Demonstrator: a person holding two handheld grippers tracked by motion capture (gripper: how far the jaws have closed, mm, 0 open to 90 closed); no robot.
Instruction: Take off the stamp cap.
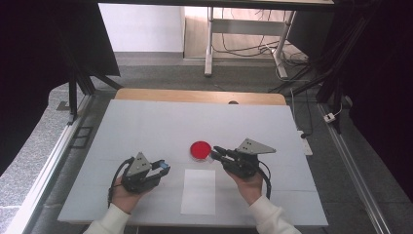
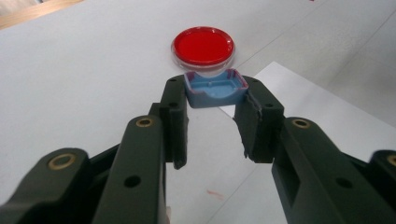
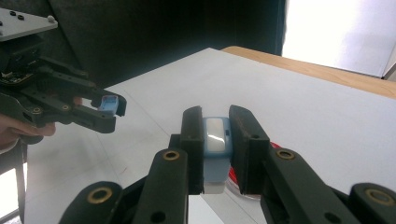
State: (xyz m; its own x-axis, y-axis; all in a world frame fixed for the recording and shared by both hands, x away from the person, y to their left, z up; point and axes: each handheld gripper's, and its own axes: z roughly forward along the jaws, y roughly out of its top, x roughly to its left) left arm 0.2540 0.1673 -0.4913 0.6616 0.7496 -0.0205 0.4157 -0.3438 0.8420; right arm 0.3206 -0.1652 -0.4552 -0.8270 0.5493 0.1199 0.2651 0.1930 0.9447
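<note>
The red dish point(image 1: 200, 149) is one round, shallow dish with a clear rim, and it stands on the white table point(image 1: 146, 126) a little ahead of the middle, between the two grippers. In the left gripper view it point(image 2: 203, 46) lies just beyond the jaw tips, with nothing touching it.

There are two small blue pieces, one in each gripper. The left gripper point(image 1: 163, 168) has its jaws closed on the blue tray-shaped piece point(image 2: 215, 88), a small open box with a raised rim and some red marks on its edge, held at the very tips above the table. The right gripper point(image 1: 217, 153) has its jaws closed on the blue block point(image 3: 215, 151), which has a pale glossy top face. This gripper is just beside the red dish, at its right side; I cannot tell if they touch.

One white paper sheet point(image 1: 198, 191) lies flat on the table, near the person's edge, between the two hands. Two white sleeves come in from below.
</note>
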